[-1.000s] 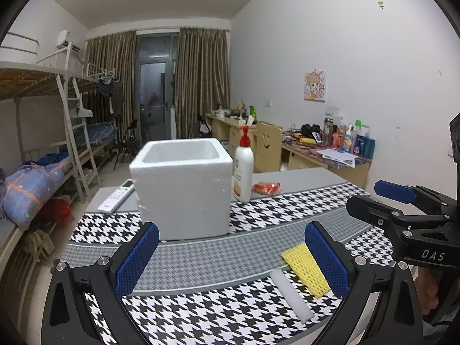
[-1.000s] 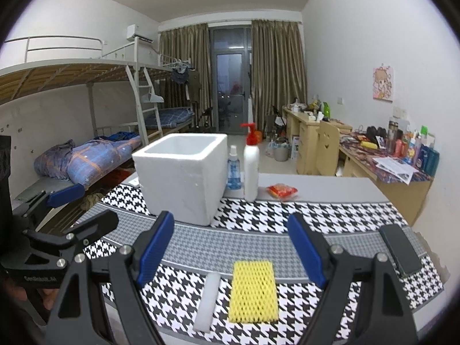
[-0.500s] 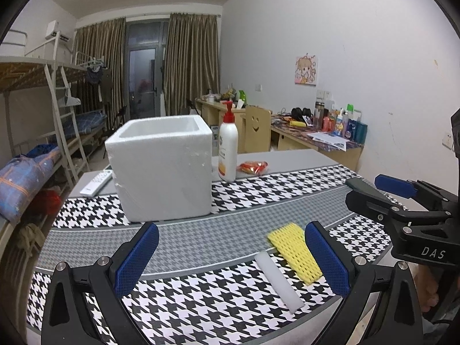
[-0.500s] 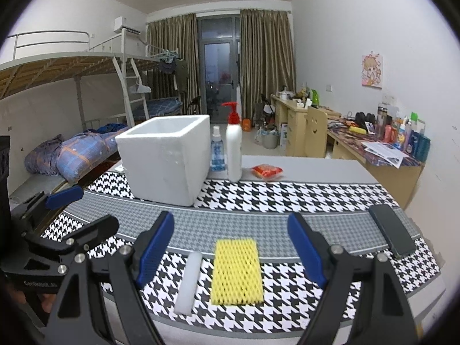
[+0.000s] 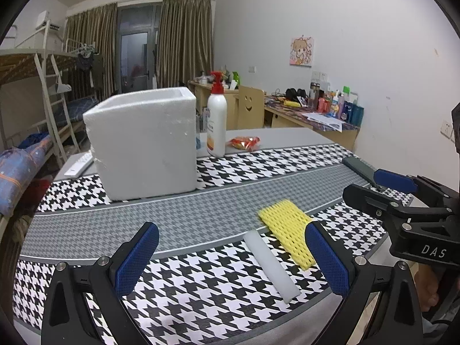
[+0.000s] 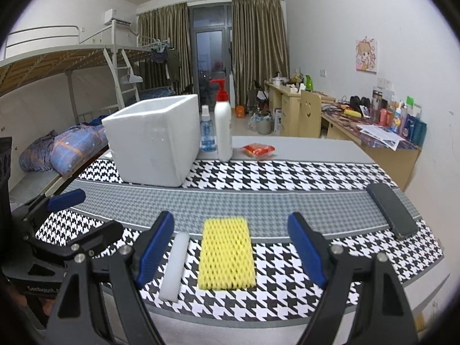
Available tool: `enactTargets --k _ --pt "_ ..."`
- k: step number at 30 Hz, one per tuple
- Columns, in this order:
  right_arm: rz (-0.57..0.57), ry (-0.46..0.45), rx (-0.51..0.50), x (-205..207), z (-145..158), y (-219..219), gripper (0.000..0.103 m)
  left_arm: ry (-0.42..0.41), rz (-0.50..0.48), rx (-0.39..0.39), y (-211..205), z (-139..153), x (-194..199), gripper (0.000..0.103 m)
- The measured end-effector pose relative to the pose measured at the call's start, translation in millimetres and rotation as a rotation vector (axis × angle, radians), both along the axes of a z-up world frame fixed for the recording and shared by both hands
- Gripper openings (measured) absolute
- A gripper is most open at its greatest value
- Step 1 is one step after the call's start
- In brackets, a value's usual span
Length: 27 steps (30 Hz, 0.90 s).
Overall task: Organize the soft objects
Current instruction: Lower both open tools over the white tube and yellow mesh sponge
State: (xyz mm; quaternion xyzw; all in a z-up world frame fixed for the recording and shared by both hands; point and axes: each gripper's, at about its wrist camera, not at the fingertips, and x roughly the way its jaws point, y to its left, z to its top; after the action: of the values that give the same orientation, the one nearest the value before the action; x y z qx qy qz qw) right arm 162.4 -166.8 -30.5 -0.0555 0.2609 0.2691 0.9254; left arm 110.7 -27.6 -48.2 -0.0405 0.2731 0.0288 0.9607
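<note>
Right wrist view: right gripper point(image 6: 231, 247) fingers wide, empty, straddling yellow mesh pad point(image 6: 226, 254) at worktop's near edge, presumably for pickup; left gripper point(image 5: 230, 258) likewise open.

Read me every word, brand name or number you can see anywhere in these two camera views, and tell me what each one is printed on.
"DAS": white letters on the black body of the right gripper, seen from the left wrist.
"GenRobot": partly cut-off white letters on the black body of the left gripper, seen from the right wrist.
White pump bottle with a red top: orange label print, too blurred to read.
Bottles and papers on the far wooden desk: too small to read.
</note>
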Motion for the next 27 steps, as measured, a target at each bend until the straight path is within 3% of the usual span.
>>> enactTargets --k 27 --pt "-0.022 0.151 -0.060 31.4 -44.6 0.6 0.084 0.195 -0.017 -0.062 -8.0 -48.8 39.7 0.099"
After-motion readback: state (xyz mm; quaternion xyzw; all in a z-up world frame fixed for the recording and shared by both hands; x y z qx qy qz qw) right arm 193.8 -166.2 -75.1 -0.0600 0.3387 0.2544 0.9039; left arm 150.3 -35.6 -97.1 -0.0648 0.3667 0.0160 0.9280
